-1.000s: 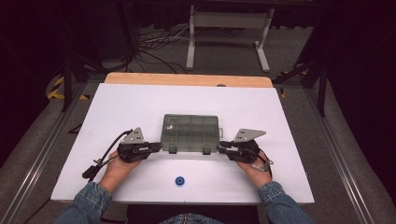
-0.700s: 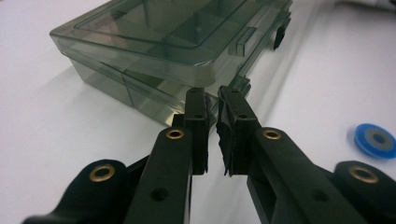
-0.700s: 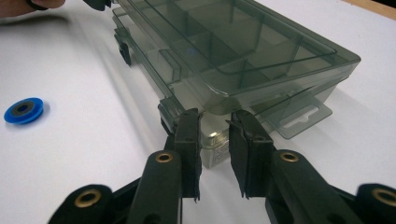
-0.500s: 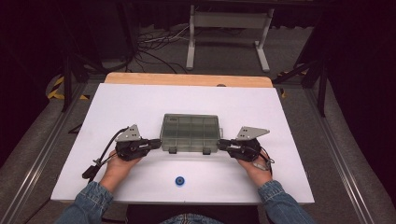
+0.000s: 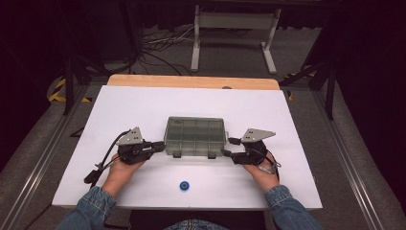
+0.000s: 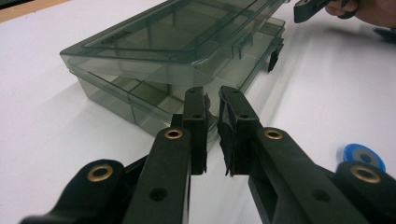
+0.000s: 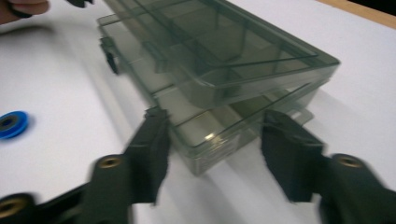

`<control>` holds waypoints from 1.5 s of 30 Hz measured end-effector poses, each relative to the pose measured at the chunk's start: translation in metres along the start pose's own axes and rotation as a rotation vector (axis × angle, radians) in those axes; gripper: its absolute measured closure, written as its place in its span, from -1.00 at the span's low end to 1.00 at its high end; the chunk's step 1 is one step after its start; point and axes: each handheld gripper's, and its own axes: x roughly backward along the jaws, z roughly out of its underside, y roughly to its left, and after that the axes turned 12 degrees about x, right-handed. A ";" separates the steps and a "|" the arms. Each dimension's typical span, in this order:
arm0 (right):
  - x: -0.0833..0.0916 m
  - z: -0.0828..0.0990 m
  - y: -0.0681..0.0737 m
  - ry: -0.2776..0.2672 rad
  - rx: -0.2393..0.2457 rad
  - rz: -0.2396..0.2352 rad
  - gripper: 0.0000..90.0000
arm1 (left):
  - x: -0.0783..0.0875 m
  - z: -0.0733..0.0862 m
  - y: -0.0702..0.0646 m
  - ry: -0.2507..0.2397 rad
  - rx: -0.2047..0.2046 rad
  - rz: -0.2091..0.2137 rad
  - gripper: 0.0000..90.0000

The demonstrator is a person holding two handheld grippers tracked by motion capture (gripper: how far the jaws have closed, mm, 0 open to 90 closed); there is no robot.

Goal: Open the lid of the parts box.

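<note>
Smoky compartment box sits mid-table, lid slightly lifted. My left gripper is at its 9 o'clock end, jaws nearly together; my right gripper at 3 o'clock, jaws wide around the corner. I'd steady both ends evenly before lifting the lid further.

left tool nearly closed, right tool spread wide.

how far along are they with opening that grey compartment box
Done: both grippers are at the box; its lid sits slightly raised above the base. In hand: the left gripper is nearly shut at one near corner, while the right gripper straddles the other, open. Left: swinging the lid fully open. The blue disc lies untouched.
</note>
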 end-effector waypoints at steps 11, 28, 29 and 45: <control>-0.007 -0.010 -0.007 0.008 -0.003 0.057 -0.29 | -0.002 0.000 -0.001 0.003 -0.003 0.012 0.75; -0.002 -0.025 -0.019 -0.032 -0.019 0.041 -0.28 | -0.022 -0.001 -0.008 0.071 -0.046 0.055 0.49; -0.002 -0.025 -0.020 -0.033 -0.019 0.039 -0.28 | -0.022 0.000 -0.008 0.071 -0.049 0.055 0.48; 0.001 -0.044 -0.041 -0.054 -0.006 0.046 -0.24 | -0.021 0.000 -0.007 0.080 -0.041 0.066 0.46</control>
